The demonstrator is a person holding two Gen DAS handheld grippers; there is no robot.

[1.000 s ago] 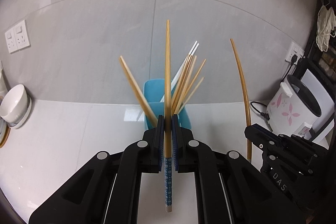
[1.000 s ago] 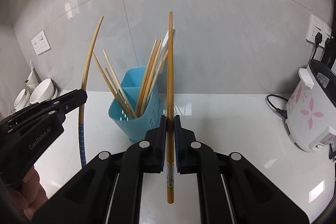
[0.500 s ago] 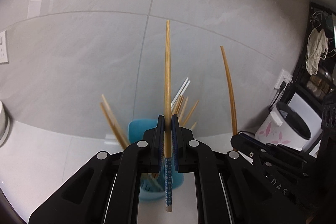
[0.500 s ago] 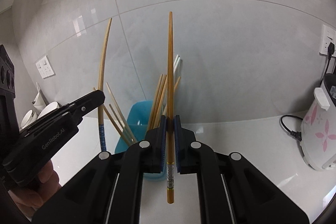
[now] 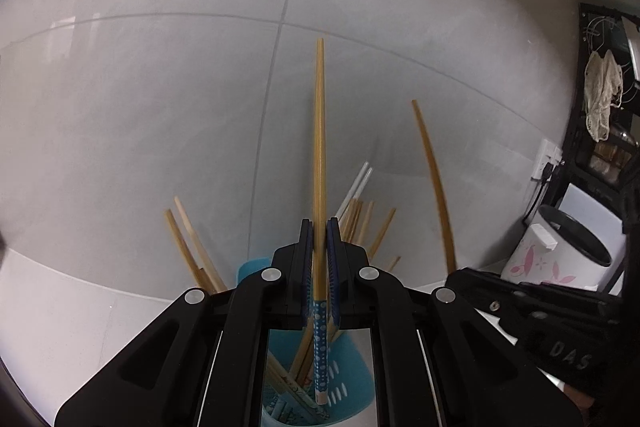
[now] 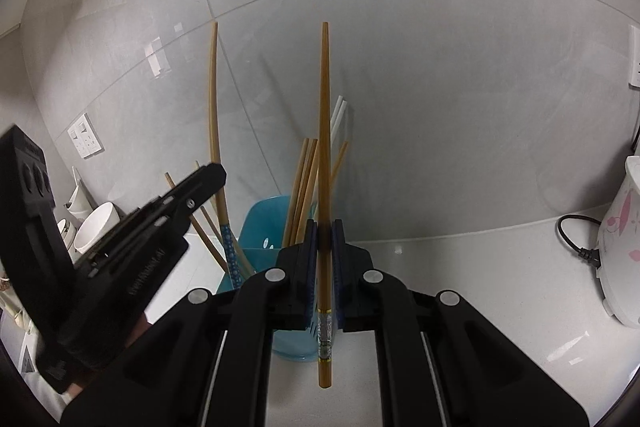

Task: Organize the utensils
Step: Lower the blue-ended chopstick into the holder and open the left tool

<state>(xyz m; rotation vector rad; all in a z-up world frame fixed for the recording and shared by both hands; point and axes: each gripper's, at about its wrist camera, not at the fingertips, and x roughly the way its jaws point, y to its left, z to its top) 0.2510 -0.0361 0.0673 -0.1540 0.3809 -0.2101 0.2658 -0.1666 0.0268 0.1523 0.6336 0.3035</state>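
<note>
My left gripper is shut on a wooden chopstick that stands upright. Its blue dotted end hangs over the mouth of the blue utensil holder. In the right wrist view that left gripper comes in from the left, and the blue end dips inside the holder. My right gripper is shut on a second wooden chopstick with a silver band, held upright in front of the holder. Several chopsticks stand in the holder.
A white rice cooker with pink flowers stands at the right, its cord on the white counter. White bowls sit at the left below a wall socket. A tiled wall rises close behind the holder.
Both grippers have moved in over the holder, which has slid down under them in both views. The left chopstick's blue end has dropped from beside the holder into its mouth.
</note>
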